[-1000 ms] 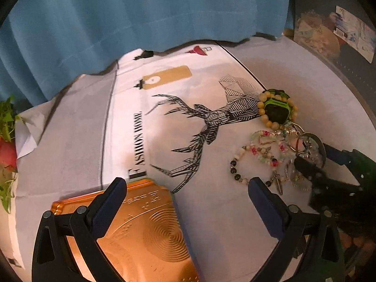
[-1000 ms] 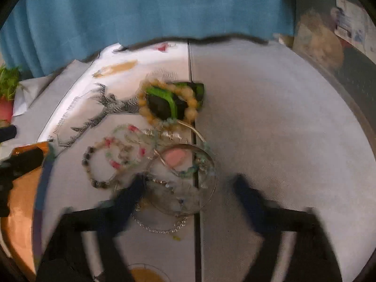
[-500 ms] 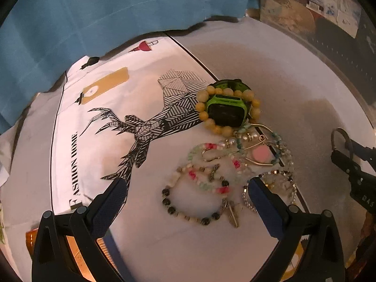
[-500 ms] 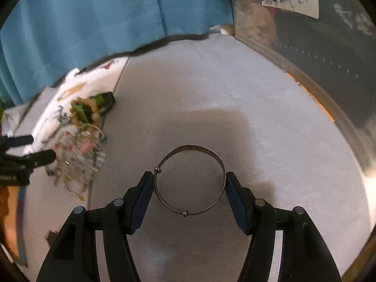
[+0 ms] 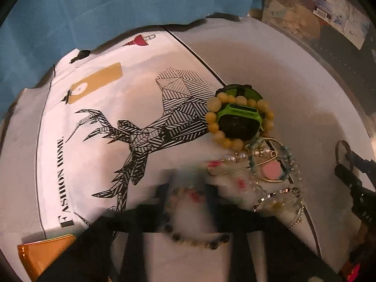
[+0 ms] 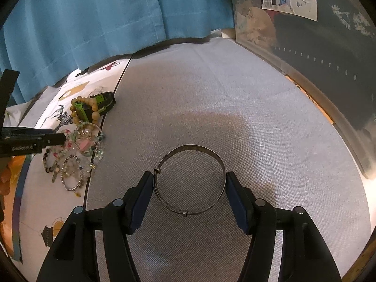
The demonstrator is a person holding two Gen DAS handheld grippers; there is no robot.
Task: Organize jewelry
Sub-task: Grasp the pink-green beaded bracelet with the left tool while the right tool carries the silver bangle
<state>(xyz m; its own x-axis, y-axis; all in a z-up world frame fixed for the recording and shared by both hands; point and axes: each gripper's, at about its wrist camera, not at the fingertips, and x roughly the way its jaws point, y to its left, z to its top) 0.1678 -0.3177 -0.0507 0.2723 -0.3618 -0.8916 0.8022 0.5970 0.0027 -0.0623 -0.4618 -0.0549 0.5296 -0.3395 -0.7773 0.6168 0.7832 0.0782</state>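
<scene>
Bangle [image 6: 189, 181] sits clamped between the right claw's [image 6: 189, 197] two pads.

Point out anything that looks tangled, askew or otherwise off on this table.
The jewelry pile is a tangle: beaded bracelets and chains overlap in one heap at the printed cloth's edge, and a yellow bead bracelet is looped around a green watch. Nothing looks broken.

Bangle [image 6: 189, 180] right of jewelry pile [image 6: 75, 145]

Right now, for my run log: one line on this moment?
left gripper: shut over bead bracelets | right gripper: holding silver bangle above grey cloth
</scene>
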